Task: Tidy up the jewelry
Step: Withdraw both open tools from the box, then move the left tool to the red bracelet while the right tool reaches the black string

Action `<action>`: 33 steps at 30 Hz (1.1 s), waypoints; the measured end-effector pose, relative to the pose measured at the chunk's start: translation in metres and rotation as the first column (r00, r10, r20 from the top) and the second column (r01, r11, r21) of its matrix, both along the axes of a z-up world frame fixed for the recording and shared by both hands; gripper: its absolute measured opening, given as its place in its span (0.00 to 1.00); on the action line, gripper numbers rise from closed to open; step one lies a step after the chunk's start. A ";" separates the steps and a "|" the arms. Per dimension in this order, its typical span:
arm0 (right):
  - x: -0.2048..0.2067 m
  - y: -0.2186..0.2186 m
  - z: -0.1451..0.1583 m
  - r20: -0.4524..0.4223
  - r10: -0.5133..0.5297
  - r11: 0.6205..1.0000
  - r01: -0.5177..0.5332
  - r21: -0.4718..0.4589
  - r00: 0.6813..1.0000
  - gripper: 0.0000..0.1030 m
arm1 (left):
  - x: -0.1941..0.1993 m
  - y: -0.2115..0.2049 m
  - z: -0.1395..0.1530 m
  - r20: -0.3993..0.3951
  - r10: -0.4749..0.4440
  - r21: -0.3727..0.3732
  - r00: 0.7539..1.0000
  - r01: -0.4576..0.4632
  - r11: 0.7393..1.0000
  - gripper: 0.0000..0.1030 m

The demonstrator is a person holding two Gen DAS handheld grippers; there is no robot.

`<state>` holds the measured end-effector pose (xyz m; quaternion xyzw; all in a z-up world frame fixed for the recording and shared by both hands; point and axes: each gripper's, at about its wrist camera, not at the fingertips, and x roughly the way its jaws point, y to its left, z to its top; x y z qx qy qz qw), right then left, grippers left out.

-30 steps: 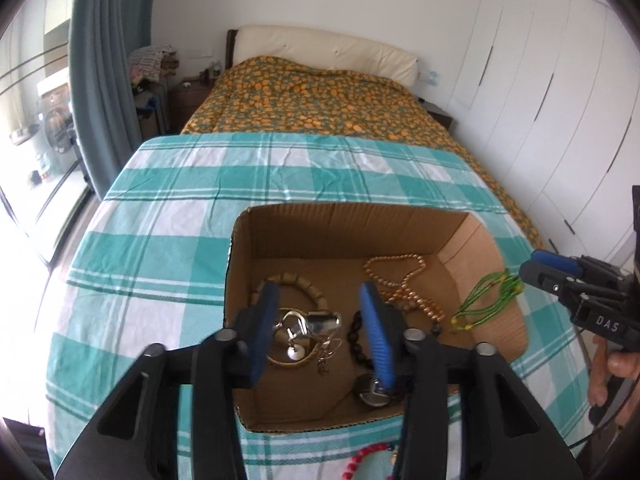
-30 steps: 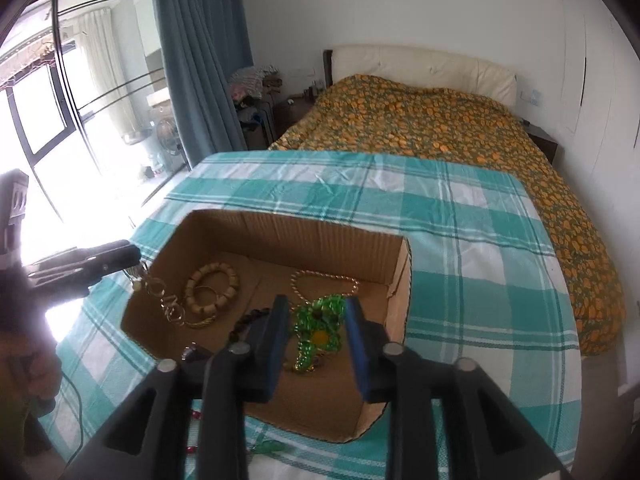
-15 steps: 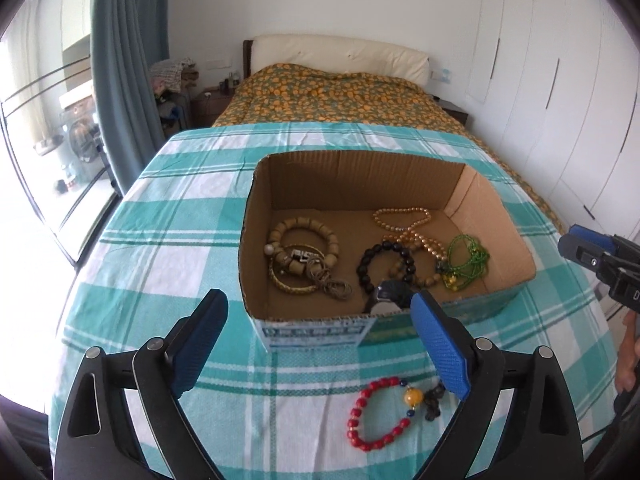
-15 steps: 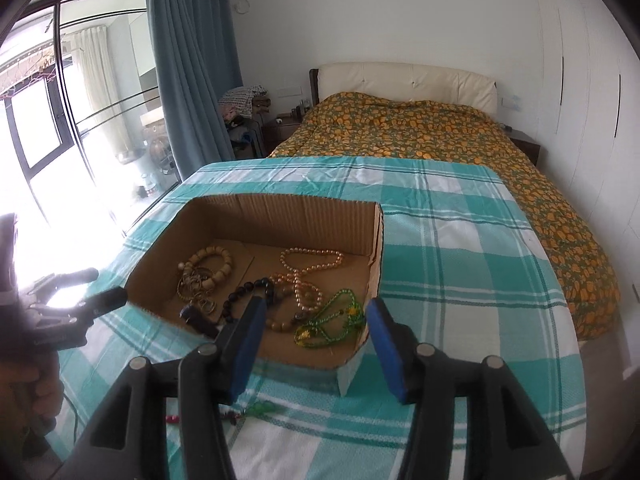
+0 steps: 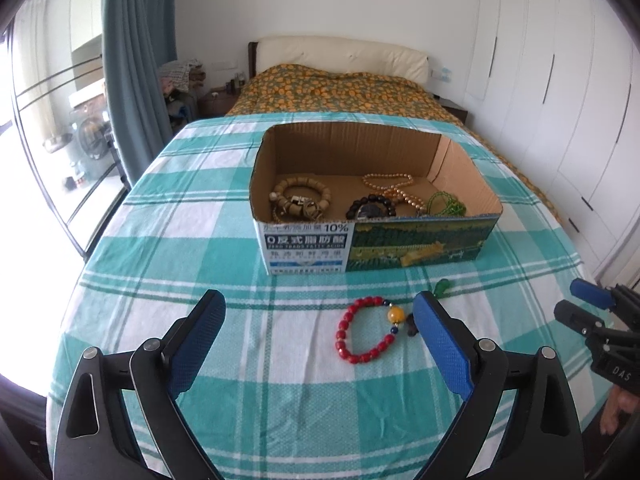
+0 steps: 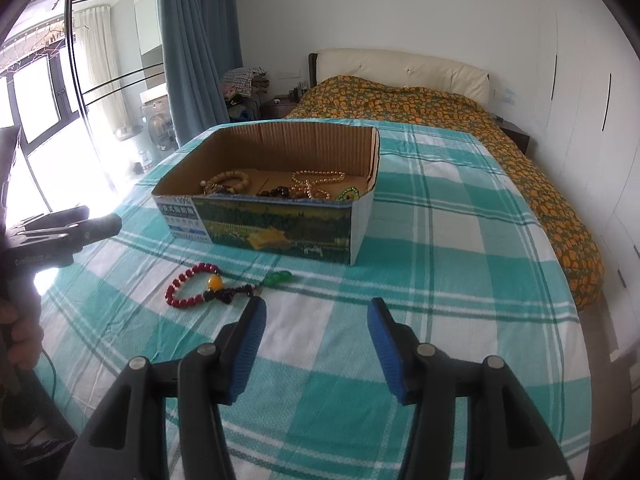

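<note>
Now both tools (image 5: 318, 314) (image 6: 316, 312) are gaping empty | red beaded bracelet (image 5: 366, 330) is lying on checked table (image 5: 200, 216) | next: lifting it into open cardboard box (image 5: 304, 248)

A bedroom in a home. A bed (image 5: 340, 88) with an orange-patterned cover and a cream padded headboard (image 5: 340, 54) stands against the far wall. White wardrobe doors (image 5: 560, 100) line one side; a blue curtain (image 5: 136, 40) hangs beside tall glass doors (image 6: 52, 92). Dark nightstands (image 5: 214, 104) flank the bed, with folded clothes (image 5: 180, 74) piled nearby.
</note>
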<state>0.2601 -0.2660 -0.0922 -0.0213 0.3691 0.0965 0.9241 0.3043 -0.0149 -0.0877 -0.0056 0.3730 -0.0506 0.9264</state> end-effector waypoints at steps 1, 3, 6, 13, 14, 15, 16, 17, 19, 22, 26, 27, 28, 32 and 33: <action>-0.007 0.002 -0.003 0.003 0.000 1.000 0.000 -0.007 1.000 0.52 | -0.006 0.003 -0.004 -0.006 0.007 -0.004 1.000 -0.007 1.000 0.93; -0.021 0.005 -0.011 0.005 0.000 1.000 0.000 -0.020 1.000 0.52 | -0.016 0.010 -0.014 -0.024 0.021 -0.013 1.000 -0.021 1.000 0.94; -0.035 0.010 -0.024 -0.006 0.008 1.000 -0.008 -0.026 1.000 0.52 | -0.028 0.017 -0.034 -0.062 0.038 -0.021 0.997 -0.039 0.999 0.94; -0.045 0.020 -0.046 -0.047 0.021 1.000 -0.020 0.022 0.999 0.52 | -0.037 0.018 -0.060 -0.111 0.039 -0.019 0.993 -0.041 0.999 0.94; -0.044 0.022 -0.048 -0.051 0.025 0.999 -0.024 0.025 0.998 0.52 | -0.036 0.018 -0.061 -0.109 0.038 -0.021 0.993 -0.041 0.999 0.94; -0.043 0.025 -0.049 -0.054 0.030 0.999 -0.028 0.027 0.998 0.52 | -0.035 0.017 -0.061 -0.108 0.038 -0.024 0.993 -0.041 0.999 0.94; -0.042 0.027 -0.051 -0.058 0.036 0.999 -0.034 0.028 0.998 0.52 | -0.033 0.016 -0.061 -0.108 0.038 -0.028 0.993 -0.041 0.999 0.94; -0.040 0.031 -0.053 -0.061 0.042 0.999 -0.040 0.029 0.997 0.52 | -0.031 0.016 -0.061 -0.109 0.035 -0.031 0.993 -0.039 0.999 0.94; -0.038 0.035 -0.055 -0.067 0.053 0.998 -0.050 0.032 0.996 0.52 | -0.026 0.014 -0.063 -0.113 0.028 -0.035 0.993 -0.032 0.999 0.94; -0.035 0.040 -0.057 -0.072 0.062 0.997 -0.059 0.039 0.995 0.52 | -0.013 0.009 -0.067 -0.121 0.018 -0.029 0.992 -0.021 0.999 0.94; -0.032 0.044 -0.060 -0.082 0.071 0.996 -0.067 0.051 0.994 0.52 | 0.016 -0.002 -0.078 -0.137 0.016 -0.002 0.990 -0.016 1.000 0.94; -0.032 0.045 -0.061 -0.084 0.073 0.996 -0.068 0.054 0.994 0.52 | 0.023 -0.005 -0.082 -0.138 0.019 0.008 0.990 -0.018 1.000 0.94; -0.031 0.045 -0.061 -0.086 0.074 0.996 -0.069 0.057 0.994 0.52 | 0.029 -0.007 -0.086 -0.140 0.024 0.024 0.990 -0.021 0.999 0.93; -0.034 0.044 -0.059 -0.086 0.074 0.995 -0.068 0.069 0.994 0.52 | 0.044 -0.013 -0.099 -0.153 0.070 0.162 0.986 -0.045 0.986 0.93; -0.034 0.043 -0.058 -0.085 0.073 0.995 -0.068 0.069 0.994 0.52 | 0.043 -0.009 -0.100 -0.144 0.076 0.170 0.987 -0.051 0.984 0.94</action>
